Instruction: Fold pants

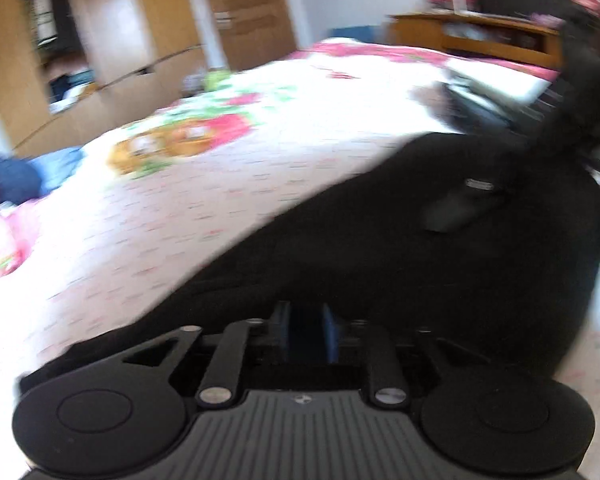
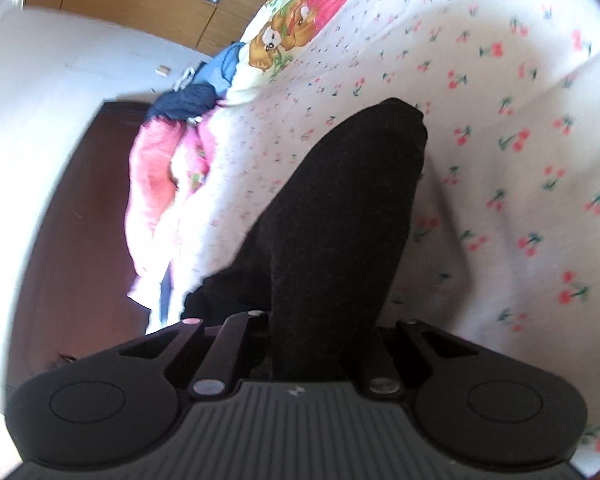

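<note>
The black, soft knit pants (image 2: 340, 216) look limp and light on the cherry-print bedsheet (image 2: 500, 120), so they likely sag; hems or waistband suit gripping. The right tool (image 2: 320, 344) is clamped on their cloth, while the left tool (image 1: 306, 332) stands parted above them, pinching nothing.

Pants (image 1: 380, 240) spread on bed (image 1: 220, 208), right of its middle. Clothes heap (image 2: 188, 128) at bed's edge, left of pants. Wardrobe (image 1: 100, 40) behind bed, to the left. Wooden shelf unit (image 1: 480, 36) behind bed, to the right. Pants leg (image 2: 340, 220) trailing over bed from right claw (image 2: 312, 344).
</note>
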Demonstrator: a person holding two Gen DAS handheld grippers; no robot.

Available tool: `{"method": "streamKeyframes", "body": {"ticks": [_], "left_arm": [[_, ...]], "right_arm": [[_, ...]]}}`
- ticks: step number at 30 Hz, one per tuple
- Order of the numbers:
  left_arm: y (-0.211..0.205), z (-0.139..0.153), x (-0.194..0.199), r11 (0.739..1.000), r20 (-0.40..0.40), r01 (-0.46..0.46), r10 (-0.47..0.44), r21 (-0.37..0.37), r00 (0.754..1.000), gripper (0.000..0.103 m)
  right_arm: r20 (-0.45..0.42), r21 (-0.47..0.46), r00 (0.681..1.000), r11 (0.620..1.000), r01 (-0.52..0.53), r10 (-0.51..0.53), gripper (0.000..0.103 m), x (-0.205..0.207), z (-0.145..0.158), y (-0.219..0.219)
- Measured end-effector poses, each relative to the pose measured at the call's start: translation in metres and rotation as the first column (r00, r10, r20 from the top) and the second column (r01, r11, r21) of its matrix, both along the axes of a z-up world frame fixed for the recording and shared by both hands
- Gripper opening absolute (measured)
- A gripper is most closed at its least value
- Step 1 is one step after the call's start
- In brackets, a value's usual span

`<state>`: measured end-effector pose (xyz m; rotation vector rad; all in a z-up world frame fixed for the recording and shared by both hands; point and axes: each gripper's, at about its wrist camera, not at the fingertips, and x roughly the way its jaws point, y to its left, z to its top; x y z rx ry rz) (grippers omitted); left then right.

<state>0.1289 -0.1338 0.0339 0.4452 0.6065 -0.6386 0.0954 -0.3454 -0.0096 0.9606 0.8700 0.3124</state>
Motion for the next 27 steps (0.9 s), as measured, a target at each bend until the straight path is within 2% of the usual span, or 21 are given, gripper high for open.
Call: {"method": "streamKeyframes", "body": {"ticks": [2,4,5,7,8,11,14,17,19,22,27], "left_arm": [[0.031,-0.004,0.013,0.991,0.0,-0.133,0.133,0.026,0.991,0.038],[0.072,-0.021,0.032,0.964,-0.02,-0.257,0.259,0.067,0.966,0.042],[0.092,-0.028,0.039,0.953,-0.039,-0.294,0.297,0.068,0.954,0.04],[0.119,-0.024,0.043,0.947,-0.086,-0.322,0.319,-0.022,0.944,0.035],[0.123,-0.019,0.041,0.938,-0.075,-0.344,0.341,-0.04,0.937,0.033],[0.113,-0.016,0.026,0.917,0.112,-0.399,0.394,0.02,0.912,0.037],[0.108,-0.034,0.02,0.924,0.122,-0.375,0.364,0.073,0.923,0.046],[0.095,-0.045,0.016,0.923,0.166,-0.376,0.359,0.08,0.918,0.047],[0.108,-0.039,0.014,0.926,0.168,-0.375,0.362,0.051,0.917,0.049],[0.128,-0.034,0.021,0.918,0.097,-0.395,0.397,-0.046,0.913,0.051],[0.17,-0.019,0.0,0.889,-0.002,-0.416,0.423,-0.19,0.906,0.051]], "right_arm": [[-0.006,-0.003,1.0,1.0,0.012,-0.012,0.012,-0.001,-0.002,0.003],[-0.025,-0.029,0.999,0.999,0.029,-0.029,0.012,0.0,-0.005,0.008],[-0.032,-0.033,0.999,0.999,0.028,-0.029,0.012,0.001,-0.004,0.011],[-0.042,-0.059,0.999,0.998,0.022,-0.025,0.012,0.001,0.003,0.019],[-0.048,-0.087,0.999,0.996,0.018,-0.022,0.012,0.0,0.008,0.023],[-0.048,-0.19,0.999,0.982,-0.003,-0.006,0.012,0.006,0.034,0.036],[-0.071,-0.327,0.997,0.944,-0.034,0.011,0.012,0.02,0.059,0.065],[-0.085,-0.357,0.996,0.933,-0.051,0.022,0.013,0.027,0.085,0.092],[-0.084,-0.44,0.996,0.895,-0.072,0.039,0.014,0.032,0.105,0.116],[-0.07,-0.566,0.992,0.814,-0.128,0.107,0.017,0.046,0.128,0.168],[-0.091,-0.634,0.973,0.741,-0.22,0.211,0.026,0.08,0.125,0.267]]}}
